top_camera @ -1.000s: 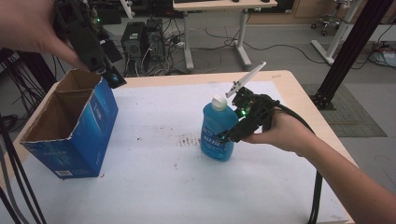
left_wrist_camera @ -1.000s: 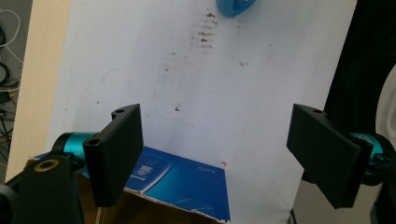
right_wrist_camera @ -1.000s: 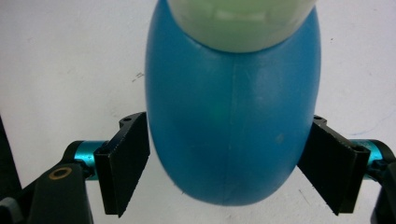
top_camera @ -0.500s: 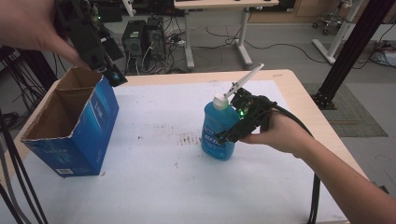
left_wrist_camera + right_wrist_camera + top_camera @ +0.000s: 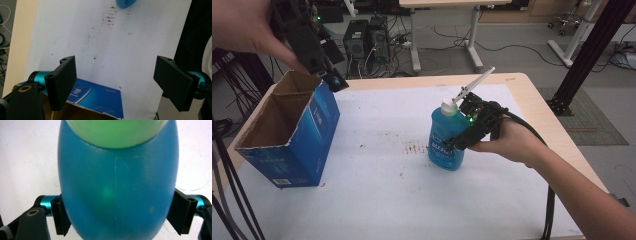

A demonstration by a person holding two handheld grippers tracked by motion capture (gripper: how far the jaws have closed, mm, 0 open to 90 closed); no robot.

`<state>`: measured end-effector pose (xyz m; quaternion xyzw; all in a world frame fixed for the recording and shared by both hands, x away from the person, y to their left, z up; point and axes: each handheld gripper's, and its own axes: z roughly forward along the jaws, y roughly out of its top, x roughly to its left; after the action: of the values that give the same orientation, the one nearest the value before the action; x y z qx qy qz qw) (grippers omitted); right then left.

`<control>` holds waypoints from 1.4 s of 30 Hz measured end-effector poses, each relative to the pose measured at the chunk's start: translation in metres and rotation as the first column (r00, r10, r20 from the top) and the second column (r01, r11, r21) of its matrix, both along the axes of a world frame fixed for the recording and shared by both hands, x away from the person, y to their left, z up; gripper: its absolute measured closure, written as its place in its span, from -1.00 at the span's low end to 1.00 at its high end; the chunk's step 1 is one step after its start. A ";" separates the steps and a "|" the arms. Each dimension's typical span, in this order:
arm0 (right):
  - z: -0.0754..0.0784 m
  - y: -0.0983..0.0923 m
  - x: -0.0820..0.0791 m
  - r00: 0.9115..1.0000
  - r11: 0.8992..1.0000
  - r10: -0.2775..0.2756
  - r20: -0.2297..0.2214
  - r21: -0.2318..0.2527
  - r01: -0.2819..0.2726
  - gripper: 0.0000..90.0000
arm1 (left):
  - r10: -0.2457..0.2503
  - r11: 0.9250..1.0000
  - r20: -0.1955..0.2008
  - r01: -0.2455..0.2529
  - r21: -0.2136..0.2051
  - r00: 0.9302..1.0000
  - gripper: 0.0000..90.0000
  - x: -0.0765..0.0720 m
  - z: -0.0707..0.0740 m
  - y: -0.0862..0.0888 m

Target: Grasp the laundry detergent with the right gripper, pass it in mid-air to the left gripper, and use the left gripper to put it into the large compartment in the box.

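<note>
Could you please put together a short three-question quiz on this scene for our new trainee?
1. True or false: the blue bottle lies on its side on the table.
2. What is between the jaws of the right gripper?
A. the cardboard box
B. the blue bottle
C. nothing
3. Fill in: the left gripper hangs with open jaws above the open ____.

Key
1. False. The bottle stands upright on the white table cover, with its white pump top pointing up.
2. B. In the right gripper view both pads lie against the sides of the bottle.
3. Box: a blue cardboard box with a brown inside, at the left of the table.
</note>
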<state>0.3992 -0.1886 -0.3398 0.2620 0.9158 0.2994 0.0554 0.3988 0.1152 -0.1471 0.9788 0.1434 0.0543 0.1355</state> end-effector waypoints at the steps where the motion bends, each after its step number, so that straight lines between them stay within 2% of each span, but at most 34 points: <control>1: -0.001 0.000 0.000 1.000 1.000 -0.008 0.002 -0.003 0.008 -0.54 | -0.001 1.000 0.000 0.001 0.001 1.000 -0.58 0.000 0.000 0.000; 14: -0.003 0.002 0.000 1.000 1.000 -0.027 0.014 -0.003 0.027 -0.52 | 0.000 1.000 0.000 0.000 0.005 1.000 -0.58 0.000 0.000 0.001; 15: -0.003 0.002 -0.001 0.999 1.000 -0.030 0.014 -0.002 0.030 -0.50 | 0.001 1.000 0.000 -0.001 0.006 1.000 -0.58 0.000 0.000 0.001; 16: -0.003 0.002 -0.001 1.000 1.000 -0.028 0.012 -0.001 0.028 -0.39 | 0.007 1.000 0.001 -0.007 -0.003 1.000 -0.58 0.000 -0.001 0.001; 27: -0.004 0.003 -0.003 0.999 1.000 -0.028 0.018 0.002 0.027 -0.39 | -0.001 1.000 0.001 0.001 0.002 1.000 -0.58 -0.001 0.000 0.000; 34: -0.005 0.004 -0.005 0.998 0.999 -0.045 0.033 0.004 0.045 -0.29 | -0.001 1.000 0.003 0.001 0.003 1.000 -0.58 -0.001 0.000 0.001; 42: -0.006 0.005 -0.005 0.998 0.999 -0.052 0.041 0.005 0.052 -0.27 | -0.001 1.000 0.002 0.001 0.004 1.000 -0.58 -0.001 0.000 0.000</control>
<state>0.3938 -0.1834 -0.3459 0.2796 0.9067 0.3049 0.0817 0.3980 0.1155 -0.1472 0.9791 0.1426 0.0556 0.1336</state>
